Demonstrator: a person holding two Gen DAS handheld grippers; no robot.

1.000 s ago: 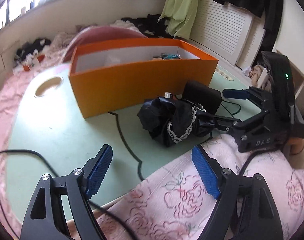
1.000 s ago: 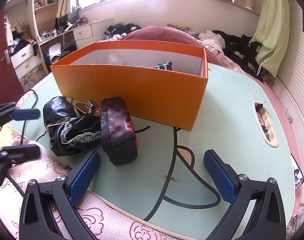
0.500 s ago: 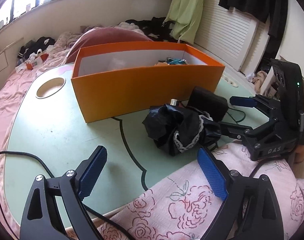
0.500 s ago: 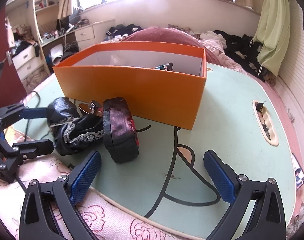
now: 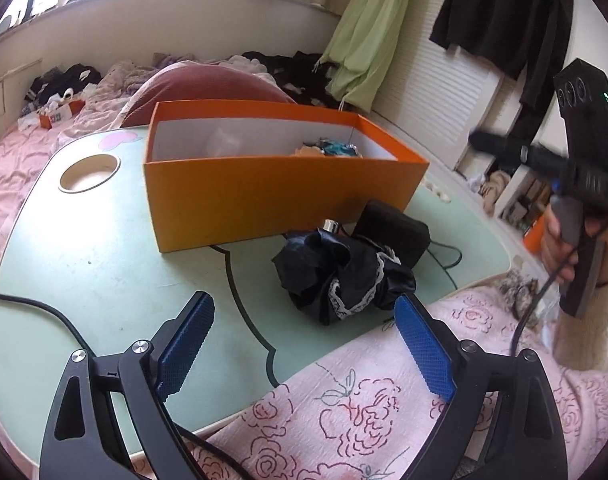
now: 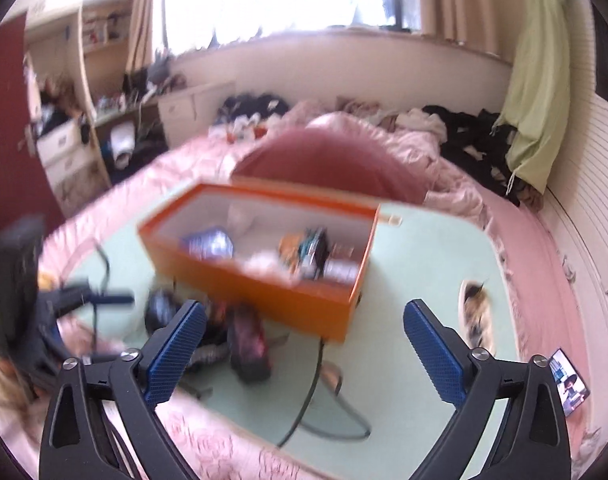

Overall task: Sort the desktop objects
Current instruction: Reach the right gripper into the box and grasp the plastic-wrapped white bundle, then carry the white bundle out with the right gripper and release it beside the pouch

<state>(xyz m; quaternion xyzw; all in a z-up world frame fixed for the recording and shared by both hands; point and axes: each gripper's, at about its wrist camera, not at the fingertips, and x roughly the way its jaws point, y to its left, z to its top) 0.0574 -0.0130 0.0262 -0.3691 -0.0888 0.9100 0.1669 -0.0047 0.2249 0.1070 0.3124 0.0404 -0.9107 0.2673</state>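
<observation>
An orange box (image 5: 280, 196) stands on the pale green table (image 5: 84, 260) with several small items inside. In front of it lie a crumpled black bundle with lace trim (image 5: 344, 280) and a black pouch (image 5: 396, 232). My left gripper (image 5: 304, 344) hangs open over the table's near edge, short of the bundle, with nothing between its pads. In the blurred right wrist view, my right gripper (image 6: 304, 308) is open and empty, raised above the box (image 6: 264, 292), the bundle (image 6: 164, 308) and the pouch (image 6: 248, 344). A hand holds it high at the right in the left wrist view (image 5: 576, 200).
A round hole (image 5: 88, 168) is cut in the table's far left corner and a black cable (image 5: 44, 308) crosses its left side. A pink floral quilt (image 5: 364, 412) covers the near edge. A phone (image 6: 568, 380) lies at the right; a maroon cushion (image 6: 324, 160) sits behind the box.
My right gripper has risen from beside the bundle to well above the table, so its view now looks down into the box. My left jaws have widened a little.
</observation>
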